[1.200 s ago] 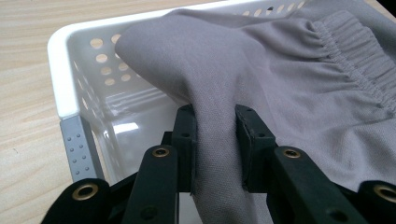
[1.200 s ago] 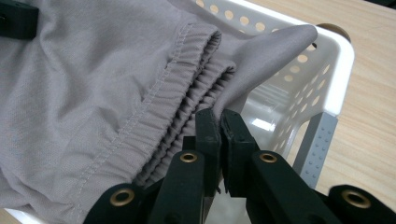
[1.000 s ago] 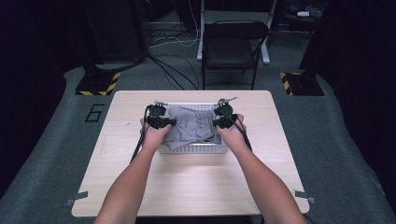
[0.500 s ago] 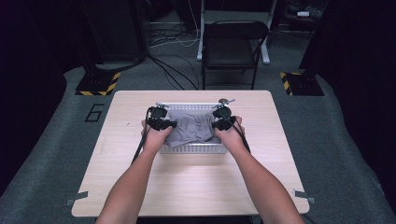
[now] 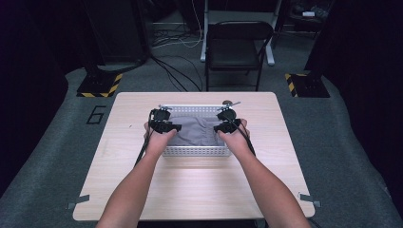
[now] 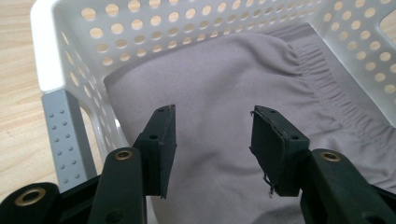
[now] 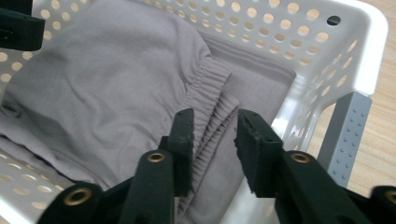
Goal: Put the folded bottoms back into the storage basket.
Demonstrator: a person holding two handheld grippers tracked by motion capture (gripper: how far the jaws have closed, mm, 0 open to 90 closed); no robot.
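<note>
Grey elastic-waist garment (image 5: 196,131) lies folded inside the white perforated basket (image 5: 197,151) on the worktop (image 5: 199,190). Left tool (image 6: 212,135) open above its plain end; right tool (image 7: 215,135) open, straddling the waistband, probably for a two-point lift.

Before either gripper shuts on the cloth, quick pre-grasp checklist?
1. Left gripper open: ok, gap between fingers is wide.
2. Right gripper open: ok.
3. Grey garment lying inside the white basket: ok.
4. Left fingers over cloth, not the basket wall: ok, plain fabric lies between them.
5. Right fingers lined up on the elastic waistband: ok, gathered edge runs between them.
6. Fingers already touching cloth: cannot tell.
</note>
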